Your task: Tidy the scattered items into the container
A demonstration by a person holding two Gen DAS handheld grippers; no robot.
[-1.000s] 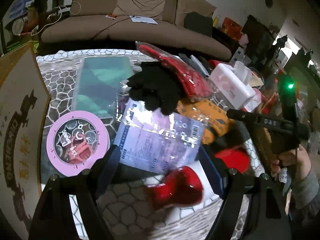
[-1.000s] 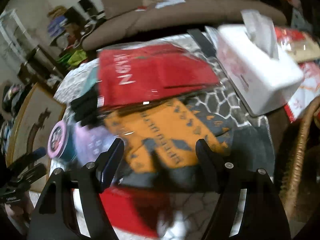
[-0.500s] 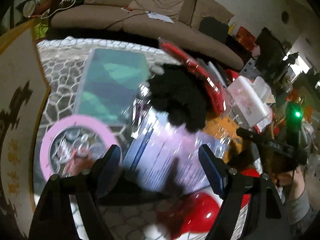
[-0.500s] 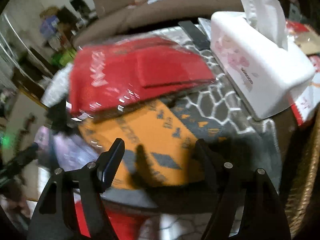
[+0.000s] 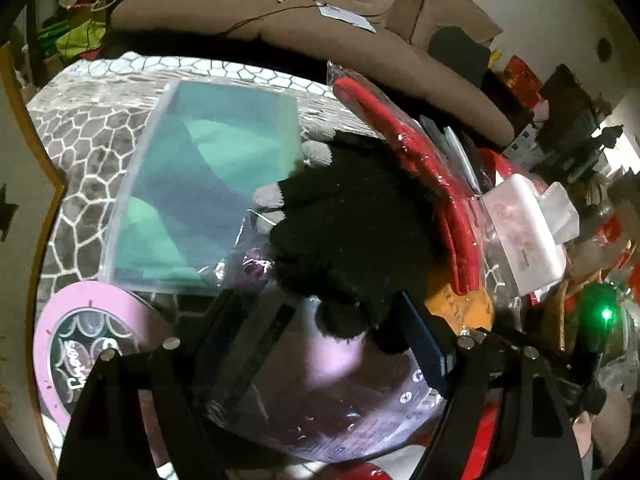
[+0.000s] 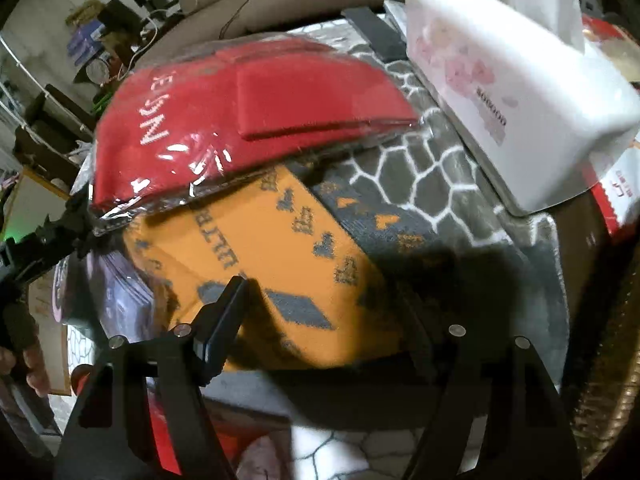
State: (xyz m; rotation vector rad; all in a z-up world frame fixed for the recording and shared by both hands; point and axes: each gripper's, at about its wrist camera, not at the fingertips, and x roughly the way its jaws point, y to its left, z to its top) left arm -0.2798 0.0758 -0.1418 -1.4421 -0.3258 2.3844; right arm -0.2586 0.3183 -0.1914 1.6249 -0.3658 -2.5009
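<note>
We hold both grippers tipped steeply down over the cluttered bench [image 5: 80, 168], which is covered by a grey cloth with a white honeycomb pattern.

The left gripper [image 5: 316, 332] has its fingers [image 5: 420, 336] spread wide, gripping nothing. Between them lies a clear bag with a lilac printed sheet [image 5: 320, 392], and a black knit glove [image 5: 352, 232] lies across that bag's far edge, its lowest fingertip just short of the gap. Beyond the left finger sits a teal packet in clear plastic [image 5: 200, 188]; outside that finger, at the near left, is a round pink-rimmed tin [image 5: 80, 344].

The right gripper [image 6: 320, 312] is likewise spread, nothing clamped. An orange and grey knit item [image 6: 280, 264] lies between and just ahead of its fingers [image 6: 228, 320]. Farther ahead, a red packet in clear film [image 6: 240, 120] overlaps the orange item's far edge. Ahead and to the right stands a white tissue box [image 6: 520, 88]. A woven basket rim [image 6: 616, 400] shows at the far right edge, outside the right finger.
</note>
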